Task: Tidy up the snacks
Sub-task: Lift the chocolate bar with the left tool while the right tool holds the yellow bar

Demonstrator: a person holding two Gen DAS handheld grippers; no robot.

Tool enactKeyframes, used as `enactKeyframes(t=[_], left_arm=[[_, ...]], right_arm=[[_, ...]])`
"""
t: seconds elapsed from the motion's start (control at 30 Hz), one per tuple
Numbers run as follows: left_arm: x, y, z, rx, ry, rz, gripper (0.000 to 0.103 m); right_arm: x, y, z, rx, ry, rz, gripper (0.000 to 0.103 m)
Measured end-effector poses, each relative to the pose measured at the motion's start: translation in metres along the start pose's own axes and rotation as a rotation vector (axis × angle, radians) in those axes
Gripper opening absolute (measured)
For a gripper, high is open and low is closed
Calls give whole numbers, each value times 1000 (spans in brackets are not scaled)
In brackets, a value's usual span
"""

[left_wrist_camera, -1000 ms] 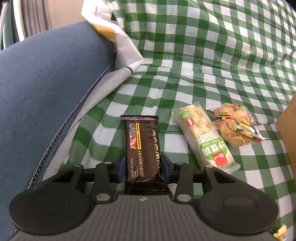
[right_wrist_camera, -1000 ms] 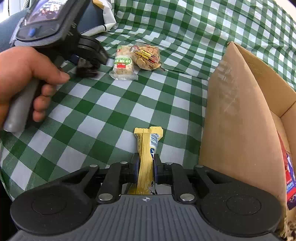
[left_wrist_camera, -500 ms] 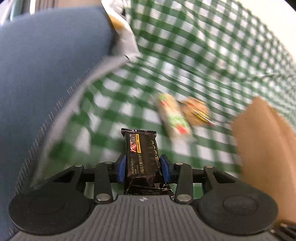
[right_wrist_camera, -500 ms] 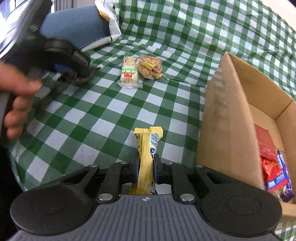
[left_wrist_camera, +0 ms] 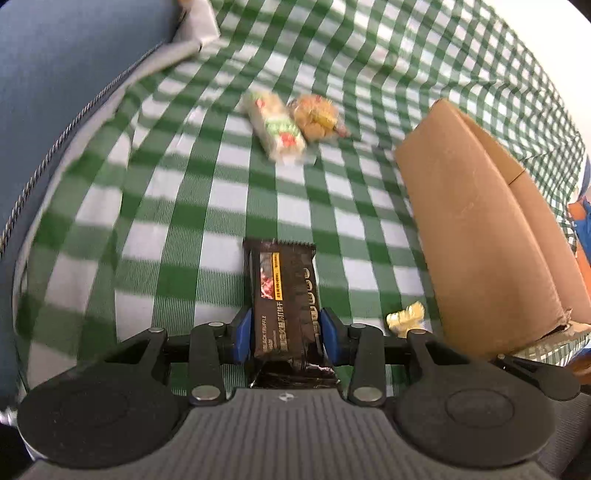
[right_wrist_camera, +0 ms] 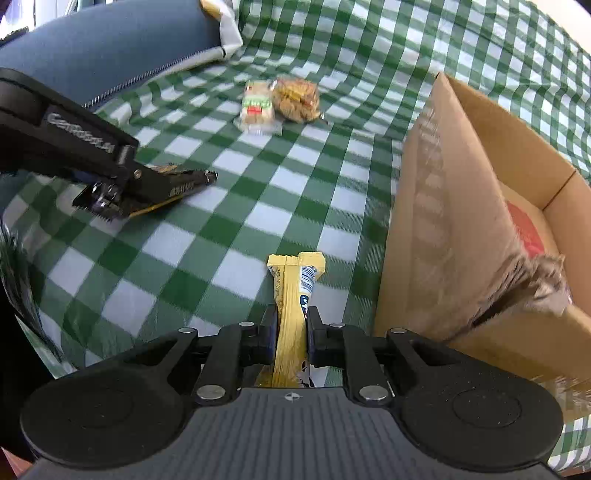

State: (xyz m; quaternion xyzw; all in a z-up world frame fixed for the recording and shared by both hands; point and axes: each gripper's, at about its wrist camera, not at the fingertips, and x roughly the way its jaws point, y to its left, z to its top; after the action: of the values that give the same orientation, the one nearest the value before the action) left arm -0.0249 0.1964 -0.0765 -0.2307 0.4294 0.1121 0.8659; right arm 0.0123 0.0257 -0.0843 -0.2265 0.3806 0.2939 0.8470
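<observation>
My left gripper [left_wrist_camera: 283,332] is shut on a dark brown snack bar [left_wrist_camera: 282,291], held above the green checked cloth. The right wrist view shows that same gripper [right_wrist_camera: 162,186] at the left, with the dark bar [right_wrist_camera: 184,177] sticking out of it. My right gripper [right_wrist_camera: 291,332] is shut on a thin yellow snack packet [right_wrist_camera: 293,299], just left of the open cardboard box [right_wrist_camera: 476,206]. The yellow packet's tip [left_wrist_camera: 406,317] shows by the box [left_wrist_camera: 480,236] in the left wrist view. Two clear snack packs, a green-labelled one [left_wrist_camera: 277,129] and a nut pack [left_wrist_camera: 316,116], lie on the cloth further off.
A blue cushioned seat [left_wrist_camera: 66,74] with a grey zip edge borders the cloth on the left. A white bag [right_wrist_camera: 225,33] lies at its far corner. Red wrappers [right_wrist_camera: 524,229] lie inside the box. The checked cloth [right_wrist_camera: 258,206] stretches between the grippers and the two packs.
My left gripper has swung right with the dark bar, away from the two packs, bringing the box into its view. My right gripper has edged along the box with the yellow packet.
</observation>
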Motion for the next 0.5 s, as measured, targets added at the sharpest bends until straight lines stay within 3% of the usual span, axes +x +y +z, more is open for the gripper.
enactKeyframes(t=[0.23, 0.5], left_arm=[[5, -14, -8, 76, -5, 70, 53], [6, -25, -16, 152, -8, 93, 67]], right_arm=[[-3, 0, -4, -23, 3, -2, 18], [-4, -3, -5, -20, 13, -2, 19]])
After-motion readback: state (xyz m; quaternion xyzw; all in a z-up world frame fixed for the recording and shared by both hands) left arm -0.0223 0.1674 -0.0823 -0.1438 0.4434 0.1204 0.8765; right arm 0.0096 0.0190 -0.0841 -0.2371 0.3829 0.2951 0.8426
